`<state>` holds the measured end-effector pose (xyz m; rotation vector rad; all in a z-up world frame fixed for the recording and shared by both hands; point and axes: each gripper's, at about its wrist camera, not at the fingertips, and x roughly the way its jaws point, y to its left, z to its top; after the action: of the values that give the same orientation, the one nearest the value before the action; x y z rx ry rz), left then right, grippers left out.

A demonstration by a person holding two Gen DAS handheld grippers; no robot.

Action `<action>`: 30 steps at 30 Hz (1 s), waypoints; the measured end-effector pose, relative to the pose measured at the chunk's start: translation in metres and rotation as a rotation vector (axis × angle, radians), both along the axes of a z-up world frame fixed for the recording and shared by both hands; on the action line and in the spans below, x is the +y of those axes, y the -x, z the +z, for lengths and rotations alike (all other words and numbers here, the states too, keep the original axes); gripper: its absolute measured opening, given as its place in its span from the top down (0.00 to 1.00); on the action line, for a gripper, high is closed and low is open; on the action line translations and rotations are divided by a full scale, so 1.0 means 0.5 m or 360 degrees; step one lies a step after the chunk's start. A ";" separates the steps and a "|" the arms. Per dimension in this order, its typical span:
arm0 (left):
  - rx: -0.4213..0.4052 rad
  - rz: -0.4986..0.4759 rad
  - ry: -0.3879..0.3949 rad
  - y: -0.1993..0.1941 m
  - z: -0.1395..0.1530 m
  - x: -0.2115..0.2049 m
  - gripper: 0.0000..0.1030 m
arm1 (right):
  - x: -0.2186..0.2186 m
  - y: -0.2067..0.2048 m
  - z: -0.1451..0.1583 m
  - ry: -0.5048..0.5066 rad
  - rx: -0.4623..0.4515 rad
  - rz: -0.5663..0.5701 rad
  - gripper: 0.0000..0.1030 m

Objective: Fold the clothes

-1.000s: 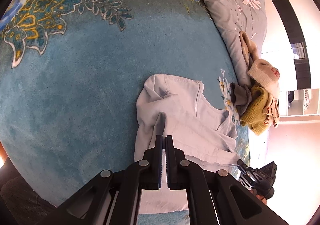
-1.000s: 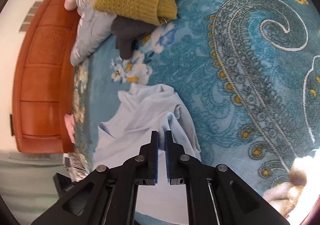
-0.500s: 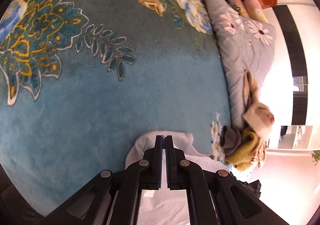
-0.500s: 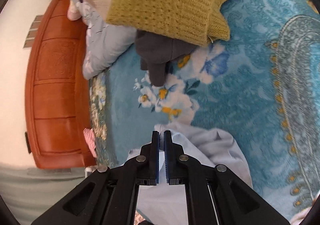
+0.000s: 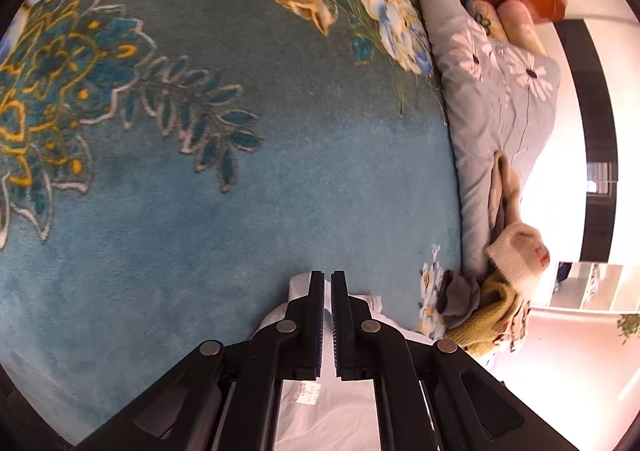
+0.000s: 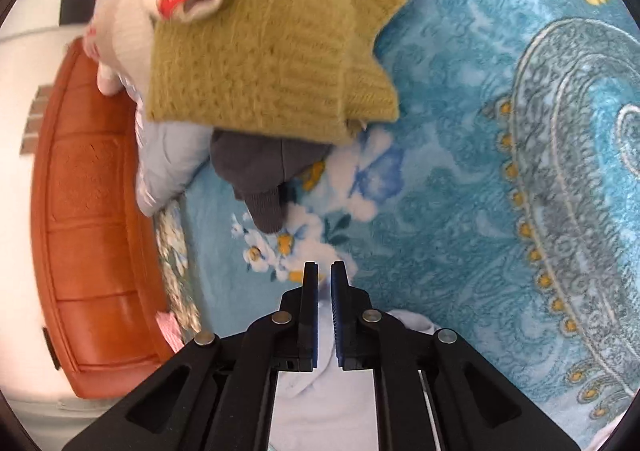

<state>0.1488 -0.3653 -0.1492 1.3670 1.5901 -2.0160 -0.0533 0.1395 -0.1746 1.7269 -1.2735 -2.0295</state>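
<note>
Both the left gripper [image 5: 327, 279] and the right gripper [image 6: 324, 271] pinch the pale blue garment [image 6: 320, 403], which lies on the teal floral blanket [image 5: 200, 211] under their fingers. Beyond it a heap blocks the way: an olive knit sweater [image 6: 260, 51] over a dark grey garment [image 6: 260, 171], beside a grey flowered pillow [image 5: 500, 99] near the orange headboard [image 6: 80, 231].

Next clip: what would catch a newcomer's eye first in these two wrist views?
The teal floral blanket fills both views. A mustard knit sweater looms at the top of the right wrist view, over a dark grey garment. At the bottom of each view, the left gripper and right gripper each pinch the pale blue garment.
</note>
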 end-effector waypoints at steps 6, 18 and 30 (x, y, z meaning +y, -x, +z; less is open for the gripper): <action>-0.0074 -0.0211 0.0137 -0.087 0.001 0.050 0.81 | 0.032 -0.058 0.035 -0.0136 0.0100 0.0191 0.91; -0.0320 -0.0225 0.0145 -0.229 -0.074 0.182 0.70 | 0.153 -0.408 -0.030 -0.0096 -0.0074 0.0090 0.67; -0.0172 -0.0214 0.0146 -0.264 -0.039 0.188 0.67 | 0.091 -0.427 -0.055 0.0110 -0.0019 0.0039 0.66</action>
<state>0.2807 -0.2714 -0.1685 1.5569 1.3768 -2.0235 0.1604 0.1851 -0.2021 1.7179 -1.3034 -1.9413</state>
